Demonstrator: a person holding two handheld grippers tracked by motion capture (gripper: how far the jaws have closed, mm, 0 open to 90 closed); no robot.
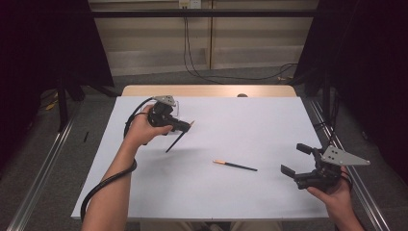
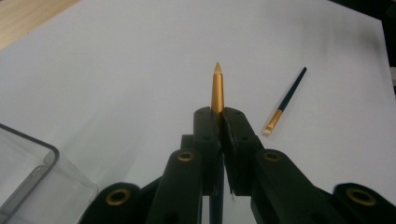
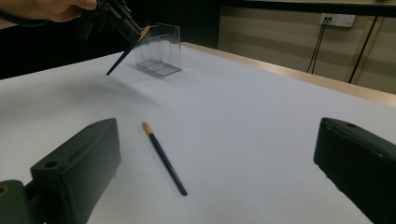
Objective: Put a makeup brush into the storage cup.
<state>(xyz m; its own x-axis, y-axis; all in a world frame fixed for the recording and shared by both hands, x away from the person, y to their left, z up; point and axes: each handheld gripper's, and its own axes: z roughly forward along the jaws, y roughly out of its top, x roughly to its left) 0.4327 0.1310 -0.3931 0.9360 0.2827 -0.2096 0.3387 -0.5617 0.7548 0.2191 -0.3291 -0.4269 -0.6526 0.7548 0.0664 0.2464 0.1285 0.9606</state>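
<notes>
So the left gripper (image 1: 185,126) is up over the far-left part of the white table (image 1: 269,120), and its jaws are pinched tight on a thin brush (image 1: 177,139). In the left gripper view you can see the gold ferrule and pointed tip poking out past the jaw ends, while the dark handle hangs down at a slant below the gripper, its lower end close to the tabletop; can't tell if it actually touches. Just behind that hand sits a clear plastic box (image 3: 159,49), near the far-left edge.

The second brush (image 1: 235,165) is lying flat on the table around the middle, a bit toward the near side, gold end pointing left, dark handle pointing right. Nothing is touching it.

The right gripper (image 1: 292,160) is over at the near-right edge, jaws spread wide with nothing between them, facing toward that loose brush but well apart from it.
</notes>
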